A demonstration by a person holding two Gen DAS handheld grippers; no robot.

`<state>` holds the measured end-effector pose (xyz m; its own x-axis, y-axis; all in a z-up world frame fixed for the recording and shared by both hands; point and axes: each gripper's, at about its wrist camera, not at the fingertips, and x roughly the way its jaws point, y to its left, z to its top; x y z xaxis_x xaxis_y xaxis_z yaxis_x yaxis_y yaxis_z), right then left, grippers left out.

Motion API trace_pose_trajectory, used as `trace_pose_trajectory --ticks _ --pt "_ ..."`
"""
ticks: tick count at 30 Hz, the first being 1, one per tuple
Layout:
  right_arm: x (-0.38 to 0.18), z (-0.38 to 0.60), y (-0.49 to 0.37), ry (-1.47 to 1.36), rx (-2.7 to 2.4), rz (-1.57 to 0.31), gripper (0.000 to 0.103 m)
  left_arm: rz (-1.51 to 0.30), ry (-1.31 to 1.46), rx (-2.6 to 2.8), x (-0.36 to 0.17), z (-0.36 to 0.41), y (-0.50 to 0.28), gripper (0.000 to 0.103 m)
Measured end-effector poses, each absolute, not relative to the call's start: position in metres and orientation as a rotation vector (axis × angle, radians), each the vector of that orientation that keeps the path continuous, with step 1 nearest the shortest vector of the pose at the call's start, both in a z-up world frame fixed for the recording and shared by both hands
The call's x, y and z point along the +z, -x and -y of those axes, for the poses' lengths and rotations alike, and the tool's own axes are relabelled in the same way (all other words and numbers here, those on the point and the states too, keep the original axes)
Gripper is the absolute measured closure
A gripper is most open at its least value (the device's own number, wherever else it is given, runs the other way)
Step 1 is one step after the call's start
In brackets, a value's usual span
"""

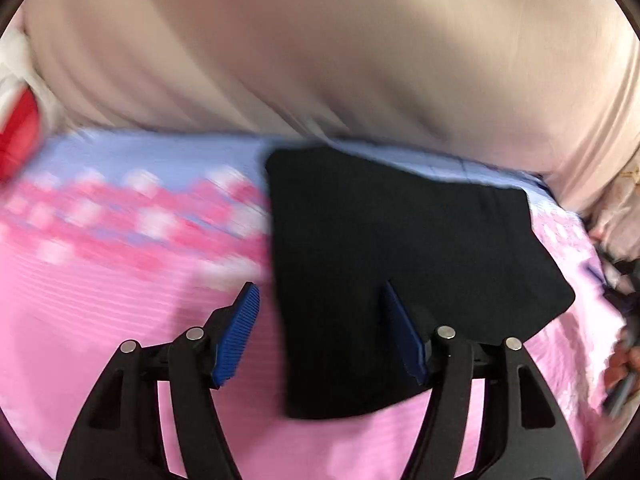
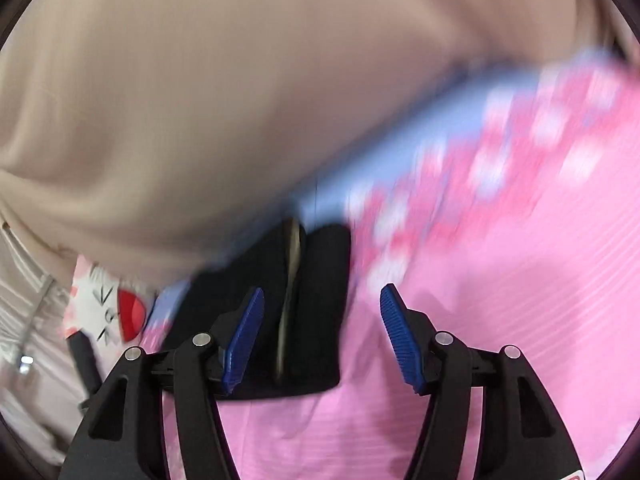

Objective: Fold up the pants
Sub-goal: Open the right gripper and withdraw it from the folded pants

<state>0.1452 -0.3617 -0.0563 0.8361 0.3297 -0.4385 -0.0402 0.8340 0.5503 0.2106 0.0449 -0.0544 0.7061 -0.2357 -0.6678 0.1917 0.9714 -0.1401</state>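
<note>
The black pants lie folded in a compact flat stack on the pink bed sheet. My left gripper is open and empty just above the stack's near left edge. In the right wrist view the same folded pants lie ahead, with a pale inner band showing at a fold. My right gripper is open and empty, its left finger over the pants and its right finger over the sheet. Both views are motion-blurred.
A beige curtain or cloth hangs behind the bed. The sheet has a blue band and pink-white flower print. A red and white item lies at the bed's edge and also shows in the left wrist view.
</note>
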Motion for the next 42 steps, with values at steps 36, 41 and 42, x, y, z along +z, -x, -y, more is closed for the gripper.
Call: trace_pose_trajectory --ticks 36,41,42 --pt "-0.021 0.238 -0.082 -0.164 0.006 -0.629 0.094 -0.72 -0.144 -0.093 -0.005 0.032 -0.156 0.005" --pt "-0.022 0.225 -0.068 -0.17 -0.017 -0.606 0.094 -0.688 -0.162 -0.08 0.002 0.03 -0.13 0.005" --pt "-0.021 0.225 -0.066 -0.177 -0.016 -0.603 0.094 -0.684 -0.164 -0.079 0.004 0.03 -0.124 0.005"
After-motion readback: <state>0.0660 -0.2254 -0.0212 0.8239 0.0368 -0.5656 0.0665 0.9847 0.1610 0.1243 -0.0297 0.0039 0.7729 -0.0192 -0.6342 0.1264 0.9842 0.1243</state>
